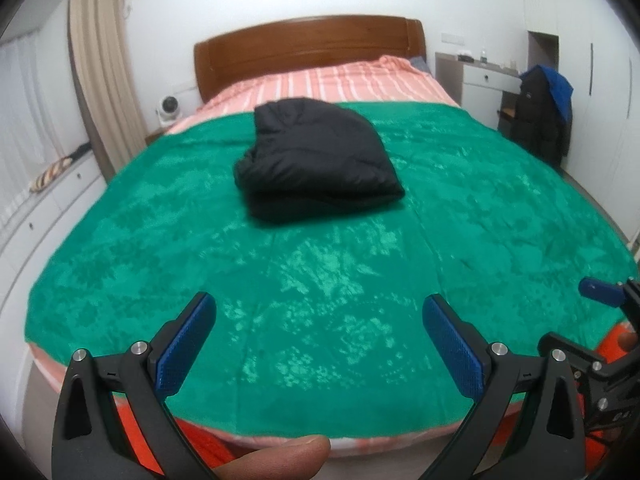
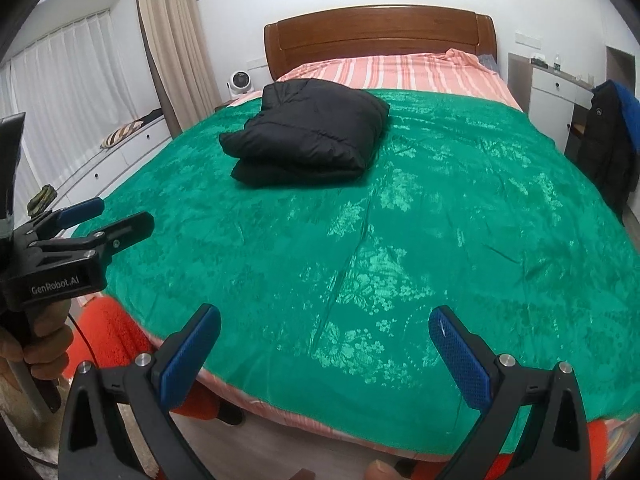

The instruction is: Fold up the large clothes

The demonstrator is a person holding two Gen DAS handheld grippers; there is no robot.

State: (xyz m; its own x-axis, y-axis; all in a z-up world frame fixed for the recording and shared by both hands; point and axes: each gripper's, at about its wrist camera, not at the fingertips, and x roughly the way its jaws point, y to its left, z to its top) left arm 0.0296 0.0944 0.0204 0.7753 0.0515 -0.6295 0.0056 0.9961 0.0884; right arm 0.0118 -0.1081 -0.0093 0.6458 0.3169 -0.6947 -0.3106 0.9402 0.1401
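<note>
The black puffer jacket [image 1: 316, 160] lies folded into a thick bundle on the green bedspread [image 1: 320, 280], toward the headboard [image 1: 308, 50] side of the bed's middle, so the fold looks finished. What remains, at most, is pressing the top layer flat from above without tugging a layer loose. Both the left gripper [image 1: 318, 332] and the right gripper [image 2: 324, 344] hang over the foot edge with jaws spread and empty, well apart from the jacket; nothing lies between, and the dark coat [image 1: 540, 120] beside the bed is out of the way.
</note>
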